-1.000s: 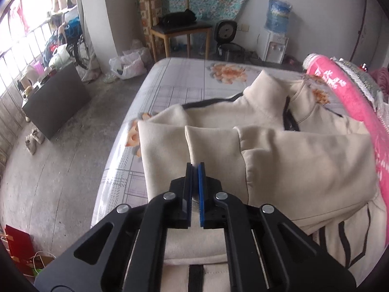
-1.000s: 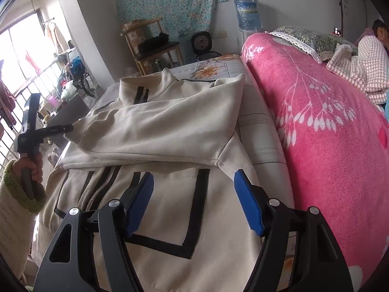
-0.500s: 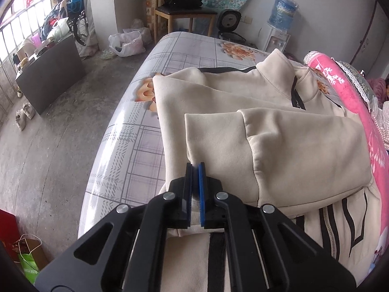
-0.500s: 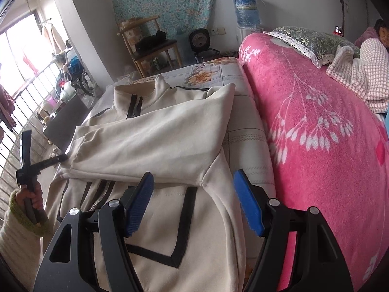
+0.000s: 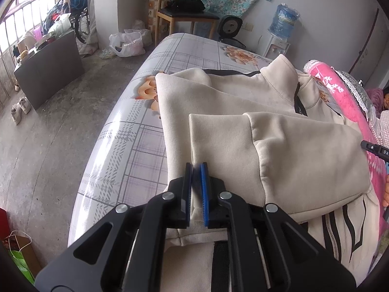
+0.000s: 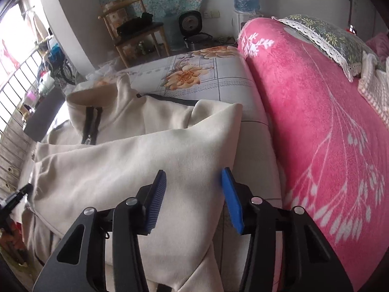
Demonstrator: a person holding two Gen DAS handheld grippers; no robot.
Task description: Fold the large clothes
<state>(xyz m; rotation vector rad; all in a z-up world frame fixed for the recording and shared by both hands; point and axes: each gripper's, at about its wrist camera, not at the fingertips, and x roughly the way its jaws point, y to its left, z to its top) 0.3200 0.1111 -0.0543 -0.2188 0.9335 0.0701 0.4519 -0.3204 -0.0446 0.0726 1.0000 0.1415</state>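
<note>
Fingers [image 5: 203, 189] of our left gripper [image 5: 196, 168] pinch cuff of cream jacket [image 5: 279, 146] lying on bed [image 5: 136, 146]; our right gripper [image 6: 193, 182] hovers wide apart over folded sleeve [image 6: 136, 170].

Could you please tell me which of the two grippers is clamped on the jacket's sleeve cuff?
The left gripper: it pinches the cuff, while the right gripper is open.

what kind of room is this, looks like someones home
Most likely a lived-in bedroom at home: the cream jacket is spread on a bed with a floral plaid sheet, a pink blanket lies alongside, and a water dispenser and wooden chair stand by the wall.
</note>
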